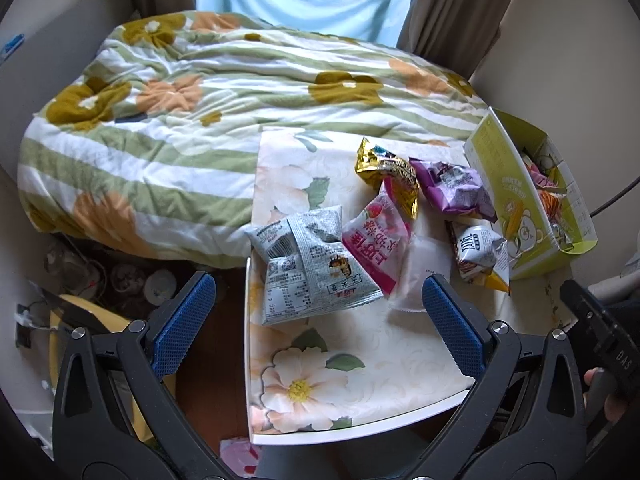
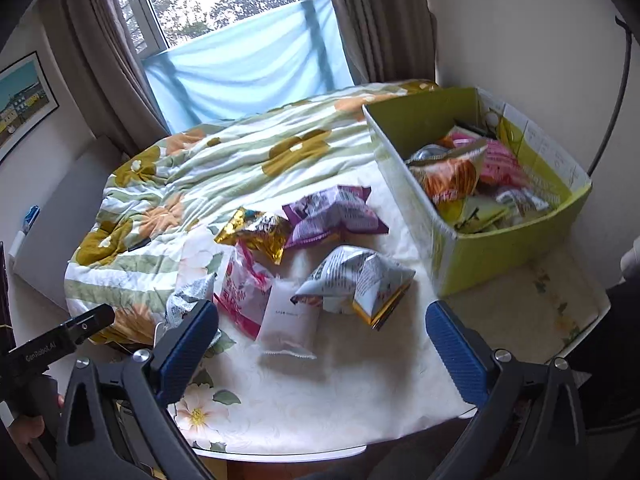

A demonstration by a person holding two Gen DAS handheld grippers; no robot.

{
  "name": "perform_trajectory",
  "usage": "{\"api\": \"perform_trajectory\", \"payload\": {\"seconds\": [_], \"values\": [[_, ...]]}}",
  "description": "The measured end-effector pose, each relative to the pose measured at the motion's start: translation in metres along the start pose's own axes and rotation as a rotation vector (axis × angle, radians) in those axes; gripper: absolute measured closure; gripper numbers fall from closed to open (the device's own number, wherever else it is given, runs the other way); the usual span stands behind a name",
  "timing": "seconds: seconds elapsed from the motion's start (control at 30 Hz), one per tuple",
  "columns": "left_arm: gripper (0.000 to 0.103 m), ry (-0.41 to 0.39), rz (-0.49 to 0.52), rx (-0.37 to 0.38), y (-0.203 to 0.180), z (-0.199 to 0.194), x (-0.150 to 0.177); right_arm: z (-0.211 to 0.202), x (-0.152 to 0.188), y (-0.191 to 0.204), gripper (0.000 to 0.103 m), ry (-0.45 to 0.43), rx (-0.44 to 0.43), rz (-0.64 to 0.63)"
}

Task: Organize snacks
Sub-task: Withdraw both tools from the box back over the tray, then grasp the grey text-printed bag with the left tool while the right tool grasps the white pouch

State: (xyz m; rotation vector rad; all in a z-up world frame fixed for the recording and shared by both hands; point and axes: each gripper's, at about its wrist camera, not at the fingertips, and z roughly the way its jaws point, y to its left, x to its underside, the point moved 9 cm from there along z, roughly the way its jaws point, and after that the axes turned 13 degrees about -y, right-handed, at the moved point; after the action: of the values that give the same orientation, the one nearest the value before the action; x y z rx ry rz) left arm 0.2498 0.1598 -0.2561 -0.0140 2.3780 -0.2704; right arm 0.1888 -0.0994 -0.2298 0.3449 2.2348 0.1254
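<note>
Partway: several packets are already lying in the green box [image 2: 500, 256]; roughly six snack packets [image 2: 356, 280] are waiting on the desk [image 2: 360, 392]. Both my grippers, left gripper [image 1: 318, 316] and right gripper [image 2: 322, 340], are hovering, fingers spread, empty.

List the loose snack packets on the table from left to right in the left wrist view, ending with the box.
Grey newsprint-pattern packet → pink packet → plain white packet → purple packet → yellow-green snack box.
</note>
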Motion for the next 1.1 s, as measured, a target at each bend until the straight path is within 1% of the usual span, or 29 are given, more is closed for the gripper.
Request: {"api": "perform_trajectory", "payload": {"seconds": [0.13,0.27,0.47,0.5,0.6,0.73,0.77,0.83,1.03,1.1], "values": [[0.001,0.025,-0.005,0.011,0.001,0.024,0.010,0.015,0.017,0.002,0.000,0.025,0.028,-0.003],[0.001,0.052,-0.016,0.006,0.002,0.052,0.024,0.033,0.034,0.006,0.000,0.048,0.035,-0.013],[0.001,0.080,0.027,-0.007,-0.003,0.087,0.035,0.064,0.059,0.014,0.000,0.088,0.023,-0.032],[0.004,0.089,0.028,-0.009,-0.003,0.093,0.036,0.070,0.063,0.016,0.000,0.095,0.023,-0.039],[0.008,0.108,0.030,-0.009,-0.004,0.110,0.038,0.081,0.070,0.020,0.000,0.105,0.017,-0.037],[0.010,0.117,0.063,-0.034,-0.007,0.127,0.037,0.093,0.075,0.023,0.001,0.120,0.009,-0.030],[0.011,0.121,0.071,-0.042,-0.007,0.131,0.037,0.096,0.076,0.024,0.003,0.124,0.005,-0.030],[0.016,0.120,0.084,-0.055,-0.007,0.135,0.038,0.099,0.078,0.025,0.004,0.133,0.005,-0.038],[0.017,0.125,0.124,-0.074,-0.010,0.144,0.038,0.110,0.077,0.028,0.004,0.141,-0.003,-0.052],[0.017,0.142,0.126,-0.085,-0.008,0.146,0.041,0.112,0.078,0.030,0.004,0.146,-0.008,-0.057]]}}
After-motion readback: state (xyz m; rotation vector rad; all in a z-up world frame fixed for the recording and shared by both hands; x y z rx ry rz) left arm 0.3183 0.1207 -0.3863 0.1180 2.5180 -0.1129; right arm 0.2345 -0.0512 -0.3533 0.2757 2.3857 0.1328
